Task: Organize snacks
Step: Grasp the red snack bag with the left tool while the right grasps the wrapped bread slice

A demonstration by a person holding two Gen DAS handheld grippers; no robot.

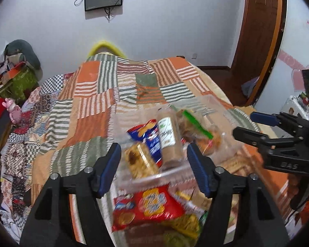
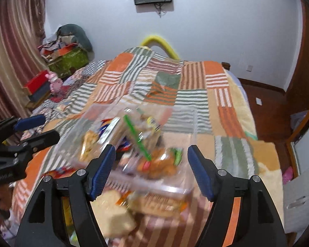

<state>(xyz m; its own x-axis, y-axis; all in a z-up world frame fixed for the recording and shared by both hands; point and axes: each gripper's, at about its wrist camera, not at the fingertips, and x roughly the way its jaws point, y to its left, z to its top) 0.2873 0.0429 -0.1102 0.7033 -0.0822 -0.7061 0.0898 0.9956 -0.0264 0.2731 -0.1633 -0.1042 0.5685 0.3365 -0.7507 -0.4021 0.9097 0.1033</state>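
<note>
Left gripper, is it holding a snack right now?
No, the left gripper is open with nothing between its fingers, above the clear container of snacks and the red cracker pack on the bed.

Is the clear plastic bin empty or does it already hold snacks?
Holds snacks: the clear plastic bin contains several packets, including a blue biscuit pack.

A bed (image 1: 88, 111) carries everything, and it is covered with a patchwork blanket (image 1: 105, 94) of orange, green and white striped squares. On the blanket stands a clear plastic container (image 1: 214, 107) with snack packets inside. In front of it, directly on the blanket, lie a red biscuit packet (image 1: 152, 205) and a yellow packet (image 1: 185, 225). In the right wrist view a pale packet (image 2: 113, 212) lies near the container too.
</note>
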